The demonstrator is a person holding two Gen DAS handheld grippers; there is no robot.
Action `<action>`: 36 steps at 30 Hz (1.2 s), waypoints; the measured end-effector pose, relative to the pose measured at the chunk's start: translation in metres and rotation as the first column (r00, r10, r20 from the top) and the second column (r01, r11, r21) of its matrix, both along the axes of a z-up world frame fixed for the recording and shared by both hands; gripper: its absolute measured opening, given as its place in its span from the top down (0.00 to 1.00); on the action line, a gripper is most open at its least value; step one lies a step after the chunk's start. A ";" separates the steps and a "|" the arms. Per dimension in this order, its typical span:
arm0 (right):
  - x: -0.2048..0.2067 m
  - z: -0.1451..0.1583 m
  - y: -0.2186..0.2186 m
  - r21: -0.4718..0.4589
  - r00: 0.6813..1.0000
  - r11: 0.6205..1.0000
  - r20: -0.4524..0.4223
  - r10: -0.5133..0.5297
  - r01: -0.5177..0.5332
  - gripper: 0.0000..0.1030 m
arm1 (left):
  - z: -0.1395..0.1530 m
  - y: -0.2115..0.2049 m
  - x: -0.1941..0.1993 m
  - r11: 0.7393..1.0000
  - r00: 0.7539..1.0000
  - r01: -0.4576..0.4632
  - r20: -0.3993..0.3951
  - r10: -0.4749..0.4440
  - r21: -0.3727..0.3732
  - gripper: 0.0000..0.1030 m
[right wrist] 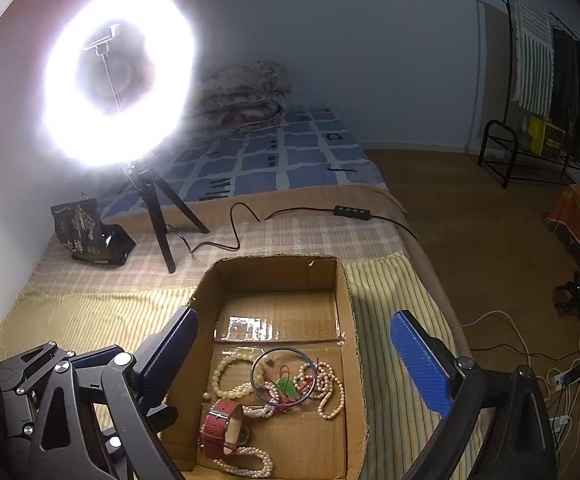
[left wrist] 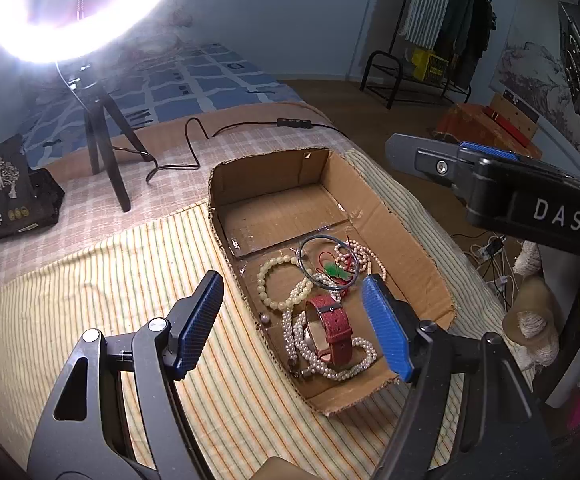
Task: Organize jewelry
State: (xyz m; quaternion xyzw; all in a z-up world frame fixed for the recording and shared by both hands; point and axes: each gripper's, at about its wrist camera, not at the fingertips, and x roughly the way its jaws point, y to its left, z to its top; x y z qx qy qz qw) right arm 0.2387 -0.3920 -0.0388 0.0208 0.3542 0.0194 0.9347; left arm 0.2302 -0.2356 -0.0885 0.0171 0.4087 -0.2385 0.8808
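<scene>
1. Left wrist view: left hand-held gripper (left wrist: 293,324) spread wide over cardboard box (left wrist: 409,240), holding nothing.
2. Right hand-held gripper (right wrist: 293,364) likewise wide apart, empty.
3. Red-strapped watch (left wrist: 331,328), pearl strands (left wrist: 349,364), inside box's near end.

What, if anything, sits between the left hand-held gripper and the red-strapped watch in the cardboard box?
Nothing visible blocks it. The left hand-held gripper hangs open above the red-strapped watch, which lies on top of the white pearl necklace inside the cardboard box; the pearls lie tangled around the watch.
</scene>
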 end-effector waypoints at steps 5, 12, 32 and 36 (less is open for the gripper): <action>-0.010 0.008 0.007 -0.014 1.000 1.000 0.016 0.007 -0.007 0.04 | 0.006 0.009 -0.010 1.000 1.000 -0.007 0.009 0.007 -0.001 0.28; -0.031 0.024 0.024 -0.058 0.998 0.998 0.051 0.021 -0.018 0.04 | 0.022 0.024 -0.031 1.000 0.999 -0.024 0.039 0.024 -0.004 0.28; -0.114 0.061 0.060 -0.102 0.985 0.994 0.173 -0.006 0.024 0.00 | 0.068 0.075 -0.112 0.999 0.982 -0.052 0.182 0.052 -0.006 0.20; -0.125 0.062 0.066 -0.130 0.980 0.991 0.200 -0.012 0.038 0.00 | 0.072 0.080 -0.125 0.999 0.978 -0.053 0.202 0.051 0.001 0.14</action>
